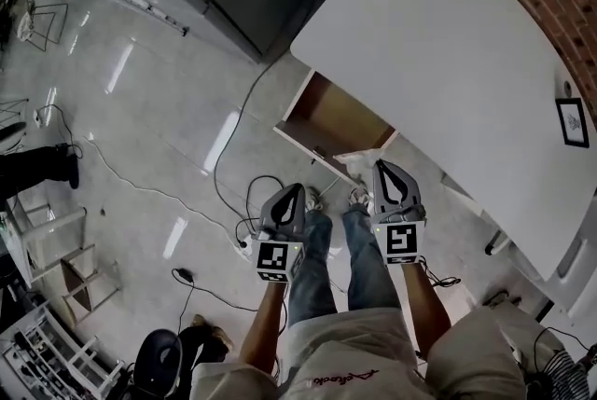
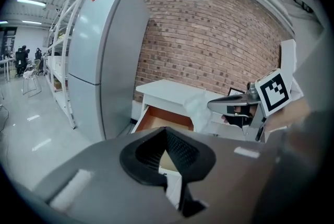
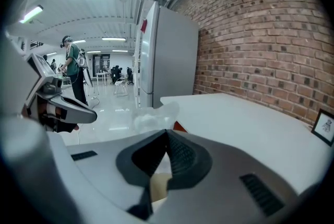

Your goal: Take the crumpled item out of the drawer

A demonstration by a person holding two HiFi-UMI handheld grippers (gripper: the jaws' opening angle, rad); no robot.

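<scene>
Grip: the right gripper point(image 1: 381, 169) has its fingers together, clamped on the crumpled item point(image 1: 357, 162). The item hangs at the front right corner of the drawer point(image 1: 331, 120). It looks lifted clear of the rim, roughly level with the counter point(image 1: 448, 62) top over the drawer. The left gripper point(image 1: 296, 191) has its fingers together on nothing and sits out in front of the drawer, off its front left corner.

Risks, as judged:
- The pinch seems to catch only an edge of the wad, so thin film could slide out of the ribbed black pads point(image 3: 180, 152) and drop back into the drawer.
- A trailing fold could snag on the drawer front or the counter edge above it, then tear or pull free.
- A fast swing away from the drawer would make either more likely.

Materials:
- Item: whitish, half-translucent film, heavily creased, limp, with no set shape.
- Drawer: pulled open, with white panels and a brown floor that is bare where visible.
- Counter: smooth matte white with a rounded corner.
</scene>
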